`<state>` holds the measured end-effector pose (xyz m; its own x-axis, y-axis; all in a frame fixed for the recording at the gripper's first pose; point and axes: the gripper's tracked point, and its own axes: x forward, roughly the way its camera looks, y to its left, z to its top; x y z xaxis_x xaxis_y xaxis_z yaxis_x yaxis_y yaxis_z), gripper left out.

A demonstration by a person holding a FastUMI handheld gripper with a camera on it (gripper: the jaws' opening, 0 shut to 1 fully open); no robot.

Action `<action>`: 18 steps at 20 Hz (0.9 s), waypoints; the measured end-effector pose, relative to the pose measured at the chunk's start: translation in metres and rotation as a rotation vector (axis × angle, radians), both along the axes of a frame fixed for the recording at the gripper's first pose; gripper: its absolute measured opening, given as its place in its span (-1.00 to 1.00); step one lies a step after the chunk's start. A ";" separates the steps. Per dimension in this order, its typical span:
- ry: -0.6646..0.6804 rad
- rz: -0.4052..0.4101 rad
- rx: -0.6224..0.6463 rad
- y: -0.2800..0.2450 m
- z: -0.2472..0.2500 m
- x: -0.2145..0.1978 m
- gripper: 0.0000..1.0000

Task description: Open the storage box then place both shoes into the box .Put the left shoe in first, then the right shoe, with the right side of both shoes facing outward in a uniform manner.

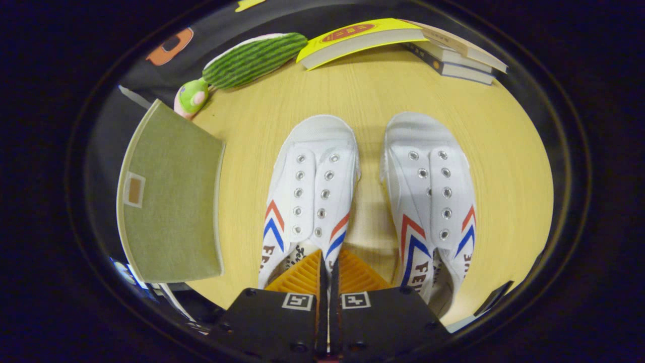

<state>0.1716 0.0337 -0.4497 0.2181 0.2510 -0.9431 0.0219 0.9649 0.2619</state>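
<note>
In the gripper view, the fingers (pixel 328 262) are pressed together with nothing between them, their tips over the heel end of the left shoe (pixel 310 196), which lies beside the right shoe (pixel 431 201) on the wooden counter (pixel 363 96). The green storage box (pixel 169 201) sits left of the shoes with its lid closed; a plush toy (pixel 249 60) and stacked books (pixel 403 43) lie beyond.
</note>
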 end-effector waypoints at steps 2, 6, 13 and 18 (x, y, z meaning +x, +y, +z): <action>-0.009 -0.028 0.055 -0.001 0.001 0.000 -0.88; -0.016 -0.057 0.141 0.011 0.016 -0.003 -0.88; -0.053 -0.052 0.221 0.026 0.051 -0.002 -0.89; -0.132 -0.028 0.243 0.039 0.091 0.004 -0.89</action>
<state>0.1757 0.0727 -0.3589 0.3455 0.4582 -0.8189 -0.0017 0.8730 0.4877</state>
